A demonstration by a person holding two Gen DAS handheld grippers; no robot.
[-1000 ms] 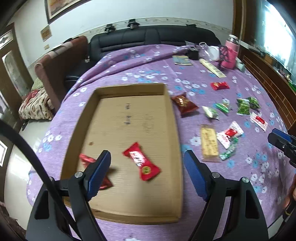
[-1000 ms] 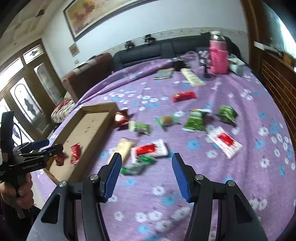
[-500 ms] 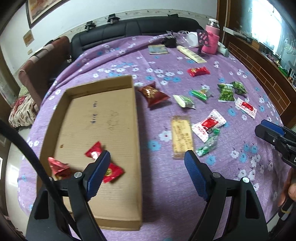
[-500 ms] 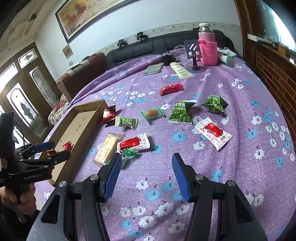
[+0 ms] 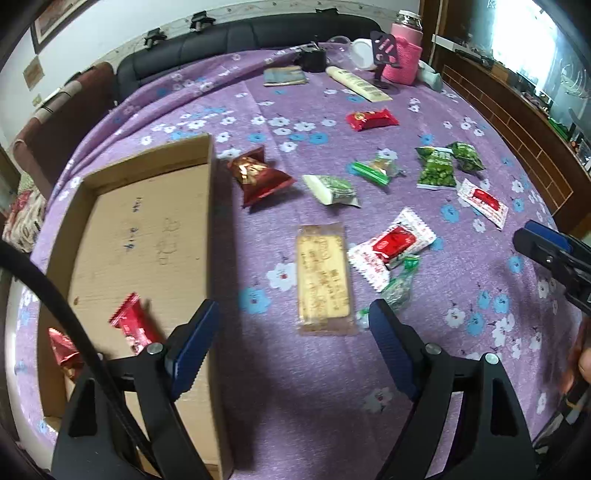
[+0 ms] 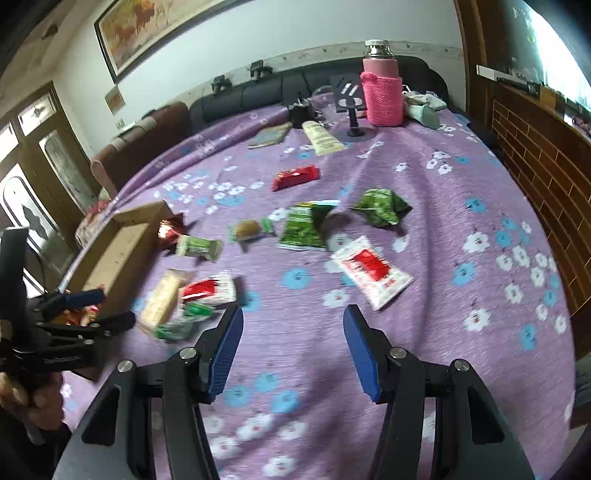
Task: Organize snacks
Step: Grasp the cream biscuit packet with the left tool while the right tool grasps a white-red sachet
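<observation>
Between picks: left gripper (image 5: 291, 328) wide and empty beside cardboard box (image 5: 210, 206), hovering near the beige cracker packet (image 5: 324, 275), likely next; right gripper (image 6: 291, 347) wide, idle.

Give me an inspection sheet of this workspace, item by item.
Surface: purple floral cloth, partly covered.
Job's things: cardboard tray holds two red snacks; beige cracker pack, red-and-white packet, green packets and others lie loose outside it.
Clutter: pink bottle, phone stand, tube at the far end.
Grippers: left hand-held gripper open, empty; right hand-held gripper open, empty.
Cables: black cable beside the left one.
Surroundings: black sofa, framed painting.
</observation>
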